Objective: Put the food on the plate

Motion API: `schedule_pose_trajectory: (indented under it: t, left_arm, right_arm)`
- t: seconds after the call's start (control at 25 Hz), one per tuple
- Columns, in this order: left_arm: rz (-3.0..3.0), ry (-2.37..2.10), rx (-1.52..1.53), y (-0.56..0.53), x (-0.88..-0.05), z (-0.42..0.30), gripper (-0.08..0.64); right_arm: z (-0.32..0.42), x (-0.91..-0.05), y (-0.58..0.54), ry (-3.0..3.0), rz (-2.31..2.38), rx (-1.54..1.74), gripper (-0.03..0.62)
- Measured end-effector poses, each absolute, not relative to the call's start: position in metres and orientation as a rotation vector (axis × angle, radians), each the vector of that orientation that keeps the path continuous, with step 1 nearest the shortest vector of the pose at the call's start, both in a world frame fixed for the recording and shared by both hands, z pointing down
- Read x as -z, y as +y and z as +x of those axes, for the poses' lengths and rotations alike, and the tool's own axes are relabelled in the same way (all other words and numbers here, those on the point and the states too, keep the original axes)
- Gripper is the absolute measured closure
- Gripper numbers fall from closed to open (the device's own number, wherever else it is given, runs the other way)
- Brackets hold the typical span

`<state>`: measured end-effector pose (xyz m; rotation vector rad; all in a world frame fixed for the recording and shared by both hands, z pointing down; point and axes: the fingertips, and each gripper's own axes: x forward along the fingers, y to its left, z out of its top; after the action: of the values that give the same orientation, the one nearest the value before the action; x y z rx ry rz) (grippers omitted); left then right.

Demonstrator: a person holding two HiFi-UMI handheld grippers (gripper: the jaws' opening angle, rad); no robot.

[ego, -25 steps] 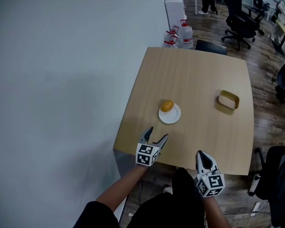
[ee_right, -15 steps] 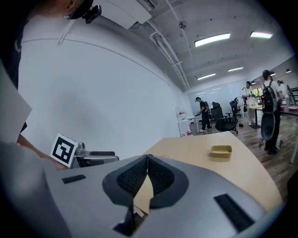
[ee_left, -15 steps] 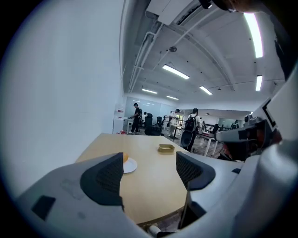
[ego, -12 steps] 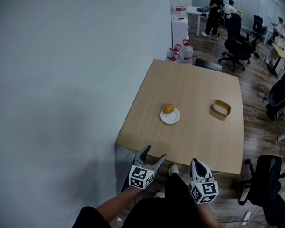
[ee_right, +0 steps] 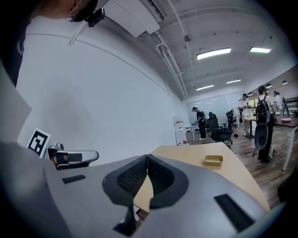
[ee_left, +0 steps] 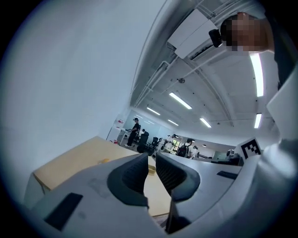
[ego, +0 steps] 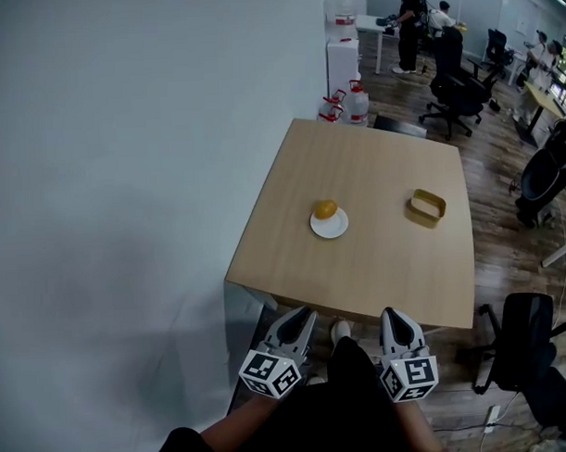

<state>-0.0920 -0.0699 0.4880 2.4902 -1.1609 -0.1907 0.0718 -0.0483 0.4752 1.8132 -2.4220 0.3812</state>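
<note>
Head view: a wooden table (ego: 377,263) fills the middle of the frame, with a white wall along its left side. The orange food (ego: 326,210) sits on the upper-left part of a white plate (ego: 331,228) just left of the table's centre. A shallow yellow tray (ego: 428,207) lies well apart from the plate, toward the table's right edge. Both tongs are low in the frame, off the near edge of the table and far from the plate. The left gripper (ego: 301,314) is at lower centre-left and the right gripper (ego: 392,313) just to its right, each with its marker cube below the jaws. Water jugs (ego: 345,105) stand on the floor past the table's far-left corner, and office chairs and standing people occupy the upper right. Left gripper view: the jaws are closing, the dark ribbed pads (ee_left: 132,174) parted by only a narrow slit with nothing between them. The pale tabletop runs across behind them, and ceiling lights fill the upper right. Right gripper view: the jaw tips meet at the frame's lower centre, closed on nothing. The tabletop stretches away behind them, with the yellow tray to the right of centre and people standing at the far right.
</note>
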Motion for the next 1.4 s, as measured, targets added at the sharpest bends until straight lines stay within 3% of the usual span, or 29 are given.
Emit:
schedule_pose_trajectory:
  t: [0.08, 0.28, 0.72, 1.4]
  left_arm:
    - [2.550, -1.212, 0.124, -0.065, -0.484, -0.089, 0.528]
    - [2.576, -1.261, 0.007, -0.066, -0.489, -0.085, 0.535]
    - [2.611, -1.314, 0.113, -0.089, -0.461, -0.086, 0.537]
    - [2.595, -1.333, 0.106, -0.118, -0.466, -0.072, 0.535]
  right_arm:
    - [0.074, -0.466, -0.043, -2.424, 1.841, -0.366, 0.532]
    - [0.082, -0.461, -0.035, -2.343, 1.911, -0.246, 0.532]
    - [0.112, -0.451, -0.037, -2.221, 1.980, -0.083, 0.532]
    - [0.137, -0.452, -0.061, -2.217, 1.977, -0.085, 0.532]
